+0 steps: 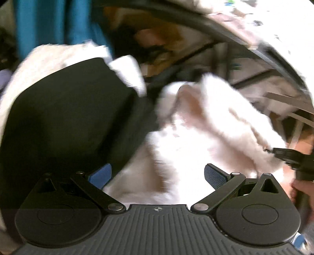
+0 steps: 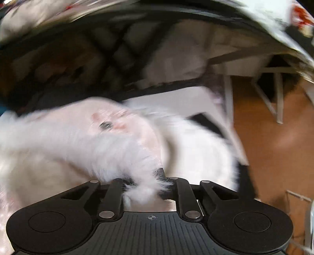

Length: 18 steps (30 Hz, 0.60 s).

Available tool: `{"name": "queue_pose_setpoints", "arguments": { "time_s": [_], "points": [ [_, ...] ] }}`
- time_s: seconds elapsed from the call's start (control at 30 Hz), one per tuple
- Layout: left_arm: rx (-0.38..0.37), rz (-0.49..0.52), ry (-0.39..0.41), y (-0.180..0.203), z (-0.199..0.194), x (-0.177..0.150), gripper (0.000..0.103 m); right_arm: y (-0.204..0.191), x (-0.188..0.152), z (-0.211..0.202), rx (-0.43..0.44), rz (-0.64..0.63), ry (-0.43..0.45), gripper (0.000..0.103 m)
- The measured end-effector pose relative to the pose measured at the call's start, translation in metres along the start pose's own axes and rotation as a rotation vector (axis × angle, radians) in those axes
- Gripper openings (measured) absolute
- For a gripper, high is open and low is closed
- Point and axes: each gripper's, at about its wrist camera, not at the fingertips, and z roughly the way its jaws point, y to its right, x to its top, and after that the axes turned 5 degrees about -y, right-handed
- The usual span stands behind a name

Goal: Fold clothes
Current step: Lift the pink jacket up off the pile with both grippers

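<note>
A white fluffy garment (image 1: 196, 127) hangs bunched in front of my left gripper (image 1: 157, 176). That gripper is open, its blue pads (image 1: 214, 175) wide apart, with the fur showing between them but not pinched. The garment partly drapes over a black flat surface (image 1: 68, 117). At the right edge of the left wrist view, my right gripper (image 1: 274, 151) reaches into the garment's edge, with a hand (image 1: 302, 188) behind it. In the right wrist view the garment (image 2: 98, 141) fills the middle. My right gripper (image 2: 145, 184) is shut on a tuft of its fur, which hides the fingertips.
Both views are motion-blurred. A teal cloth (image 1: 39, 23) hangs at the upper left. Orange-brown floor (image 2: 274, 127) lies to the right, with white furniture legs (image 2: 278, 98) standing on it. A patterned light fabric (image 2: 255, 11) arcs across the top.
</note>
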Motion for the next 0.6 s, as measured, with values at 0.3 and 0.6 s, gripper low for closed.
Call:
{"name": "queue_pose_setpoints", "arguments": {
  "time_s": [0.3, 0.6],
  "points": [
    [-0.130, 0.160, -0.127, 0.035, 0.047, -0.016, 0.101, 0.067, -0.016, 0.013, 0.019, 0.147, -0.057, 0.032],
    [-0.018, 0.124, -0.130, 0.044, 0.059, -0.004, 0.013, 0.052, 0.006, -0.003, 0.096, 0.150, 0.016, 0.004]
  ]
}}
